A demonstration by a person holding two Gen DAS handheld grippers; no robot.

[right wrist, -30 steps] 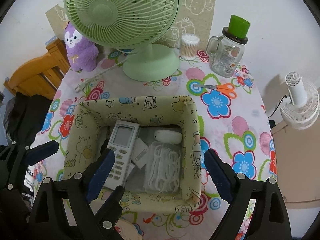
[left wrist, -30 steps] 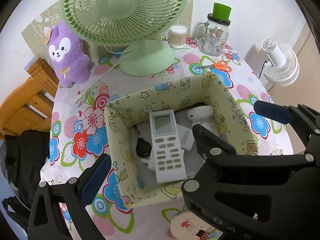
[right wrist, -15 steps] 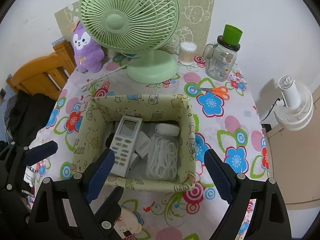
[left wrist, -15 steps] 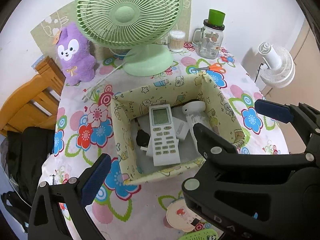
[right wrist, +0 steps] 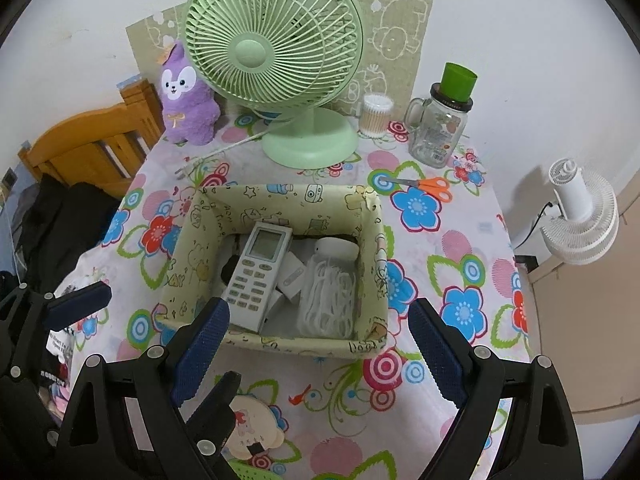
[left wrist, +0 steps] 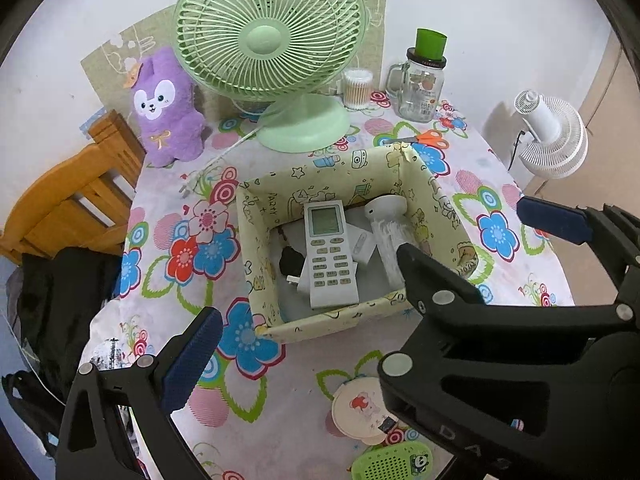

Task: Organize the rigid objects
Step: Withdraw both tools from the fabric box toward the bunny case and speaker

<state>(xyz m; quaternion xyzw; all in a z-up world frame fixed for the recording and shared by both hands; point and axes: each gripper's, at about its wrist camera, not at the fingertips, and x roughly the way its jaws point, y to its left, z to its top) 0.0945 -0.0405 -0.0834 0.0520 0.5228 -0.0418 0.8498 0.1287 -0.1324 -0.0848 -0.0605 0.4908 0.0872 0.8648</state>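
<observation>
A yellow patterned fabric box sits mid-table. Inside lie a white remote control, a white bundled cable, a small white adapter, a white oval case and a black item. My left gripper is open and empty, above the table in front of the box. My right gripper is open and empty, just in front of the box's near wall. The right gripper's body also shows in the left wrist view.
A green desk fan, purple plush, cotton swab jar, glass mug jar and orange scissors stand behind the box. A round sticker pad and a green item lie near the front edge. A wooden chair is left, a white fan right.
Both grippers have pulled back and up from the box, so more of the table shows. Both stay open and empty. The box contents have not moved.
</observation>
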